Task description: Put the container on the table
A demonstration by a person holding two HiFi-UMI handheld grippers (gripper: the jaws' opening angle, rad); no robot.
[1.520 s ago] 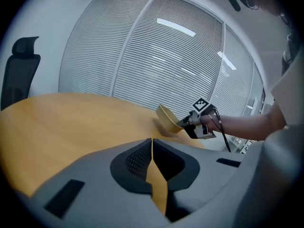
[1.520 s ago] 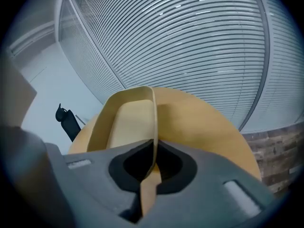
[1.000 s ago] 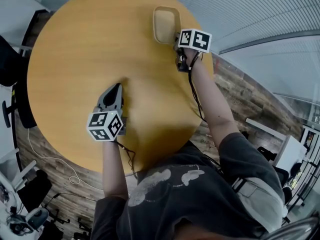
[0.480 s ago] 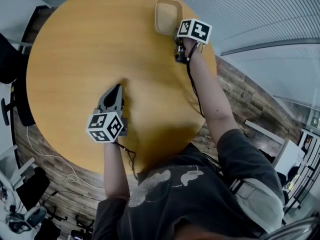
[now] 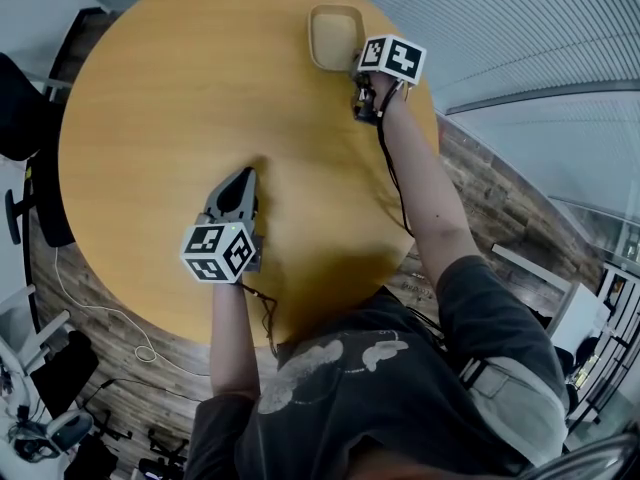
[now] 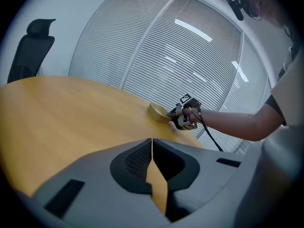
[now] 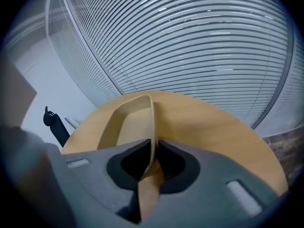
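Note:
A tan, rounded-rectangle container [image 5: 335, 34] is at the far side of the round wooden table [image 5: 160, 118], near its edge. My right gripper [image 5: 356, 66] is shut on the container's near wall; in the right gripper view the thin wall [image 7: 151, 127] runs between the jaws of that gripper [image 7: 153, 152]. From the left gripper view the container [image 6: 157, 113] looks at table level, slightly tilted; whether it touches I cannot tell. My left gripper [image 5: 243, 179] lies low over the table's middle, jaws shut [image 6: 152, 141] with nothing in them.
A black office chair [image 5: 22, 118] stands left of the table, also seen as the chair [image 6: 29, 46] in the left gripper view. A slatted glass wall [image 7: 190, 46] curves behind the table's far edge. Cables [image 5: 100, 318] lie on the wooden floor.
The right gripper has carried the container slightly farther toward the table's far edge. The left gripper has shifted a little to the right.

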